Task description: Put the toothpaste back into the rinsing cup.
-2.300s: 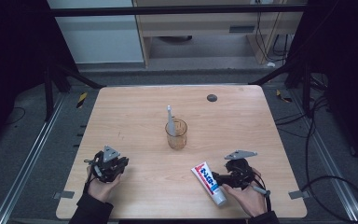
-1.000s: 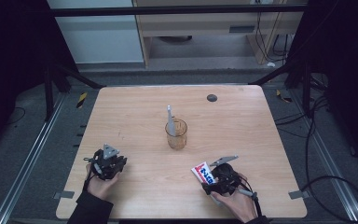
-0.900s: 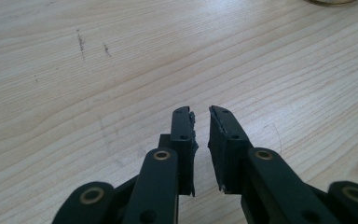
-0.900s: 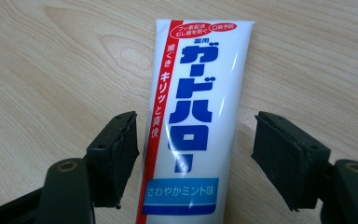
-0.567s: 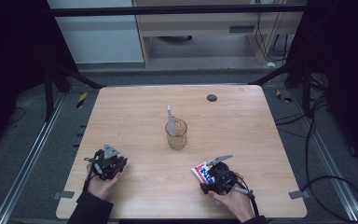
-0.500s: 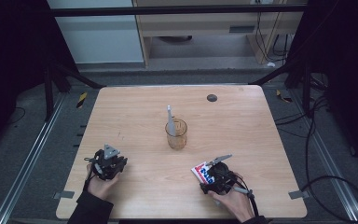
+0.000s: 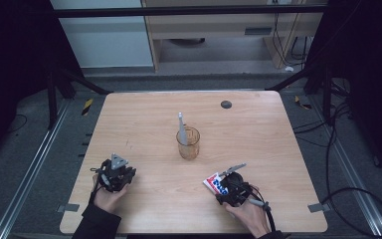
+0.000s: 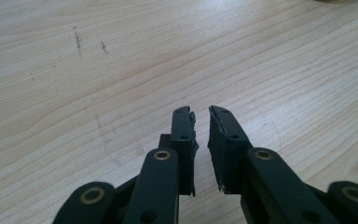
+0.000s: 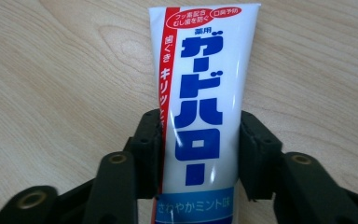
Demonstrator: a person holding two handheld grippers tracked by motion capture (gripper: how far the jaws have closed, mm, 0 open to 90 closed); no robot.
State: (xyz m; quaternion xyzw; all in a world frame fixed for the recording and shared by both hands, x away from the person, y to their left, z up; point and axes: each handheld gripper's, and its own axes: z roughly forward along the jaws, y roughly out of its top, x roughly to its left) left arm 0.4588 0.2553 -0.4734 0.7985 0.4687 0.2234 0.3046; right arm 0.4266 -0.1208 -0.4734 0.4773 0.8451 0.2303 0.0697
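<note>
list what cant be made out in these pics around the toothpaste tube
- Toothpaste tube: its cap end is cut off by the bottom edge of the right gripper view; in the high view the right claw covers it.
- Item standing in the glass cup: too small to identify, high view.

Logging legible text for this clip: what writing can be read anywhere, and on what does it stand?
All of it is on the toothpaste tube between the right claw's jaws:
"薬用" above the big blue "ガードハロー", on the white face.
"歯ぐき キリッと", on the red stripe; its lower end is hidden.
"フッ素配合 むし歯を防ぐ" and "口臭予防", small red labels at the top.
"さわやかミント味", on the blue band.
In the high view the tube's print is too small to read.
</note>
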